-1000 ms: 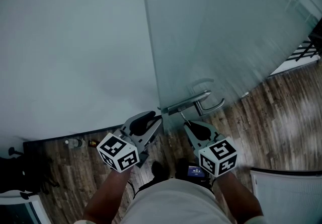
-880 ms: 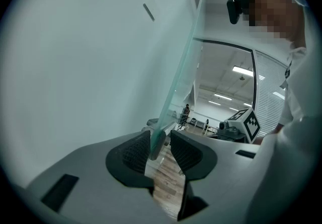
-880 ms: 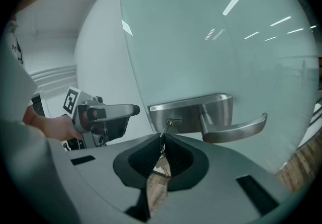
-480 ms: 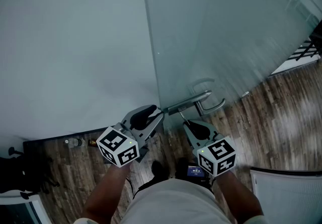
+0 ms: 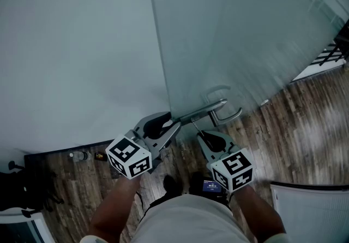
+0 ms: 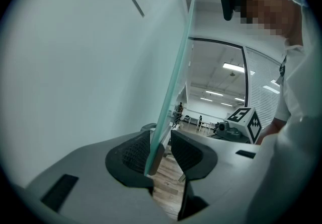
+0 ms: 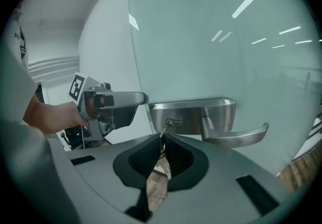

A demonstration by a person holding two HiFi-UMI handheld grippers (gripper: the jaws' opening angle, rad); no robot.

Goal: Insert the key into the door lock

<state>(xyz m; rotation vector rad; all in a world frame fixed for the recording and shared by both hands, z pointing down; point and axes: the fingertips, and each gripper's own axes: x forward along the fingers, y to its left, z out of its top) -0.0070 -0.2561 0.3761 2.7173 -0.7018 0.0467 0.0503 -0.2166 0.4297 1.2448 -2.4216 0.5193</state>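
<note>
A frosted glass door [image 5: 229, 29] carries a steel lock plate [image 5: 203, 110] with a lever handle [image 5: 232, 116]. My left gripper [image 5: 170, 125] is shut on the door's free edge [image 6: 173, 82]; in the left gripper view the glass sits between the pads [image 6: 132, 153]. My right gripper [image 5: 199, 135] is shut on a small metal key [image 7: 163, 135]. The key's tip touches the keyhole [image 7: 170, 123] in the lock plate [image 7: 201, 113], left of the handle [image 7: 236, 135]. The right gripper view also shows my left gripper [image 7: 108, 107] at the door edge.
A plain white wall [image 5: 82, 45] meets the door on the left. Below lies a dark wood floor [image 5: 305, 127], with small bottles [image 5: 80, 155] by the wall and a white panel [image 5: 311, 209] at the lower right. My torso fills the bottom middle.
The left gripper has moved up and right onto the door edge. The right gripper has shifted slightly up and left, bringing the key closer to the lock plate.
</note>
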